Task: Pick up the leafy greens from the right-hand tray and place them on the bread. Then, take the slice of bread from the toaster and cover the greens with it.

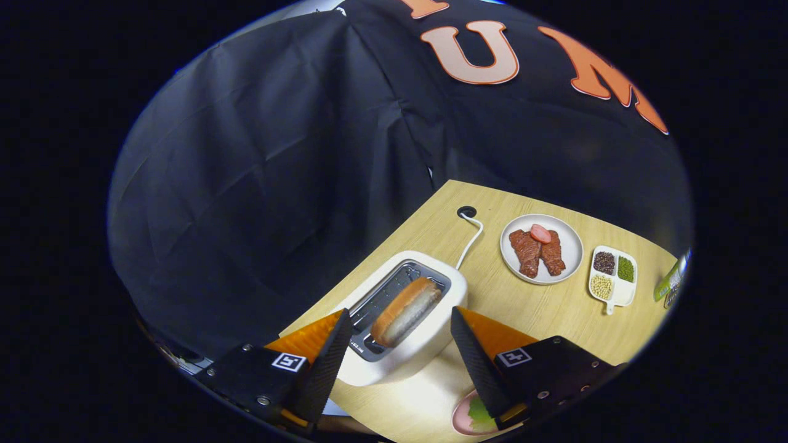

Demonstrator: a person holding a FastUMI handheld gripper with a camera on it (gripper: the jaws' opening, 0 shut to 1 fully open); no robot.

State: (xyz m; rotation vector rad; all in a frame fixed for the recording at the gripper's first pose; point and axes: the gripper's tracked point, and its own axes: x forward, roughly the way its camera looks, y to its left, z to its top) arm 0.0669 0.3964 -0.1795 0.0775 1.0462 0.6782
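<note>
Gripper point(400, 332) is spread wide, fingers empty, hanging above the white toaster point(425, 344) with one finger on each side of it and not touching it. Bread slice point(406, 311) stands in the toaster's slot, brown crust up, sitting between the two fingertips and a little ahead of them. Toaster sits on the light wood desk point(542, 307), close to its edge by the black cloth wall. A white cord point(471, 240) runs from the toaster's back to a round hole point(466, 212) in the desk. Beyond the toaster, past the cord, a white round plate point(569, 246) carries two brown meat pieces point(537, 251) with a pink sausage slice point(540, 233) lying on top of them. Just past that plate, further from the toaster, is a small white divided dish point(622, 292) with dark, green and pale beans in separate sections. On the near side of the toaster, partly hidden under one finger, is a pink plate point(462, 421) with leafy greens point(479, 418) on it; can't tell whether bread lies under them.
</note>
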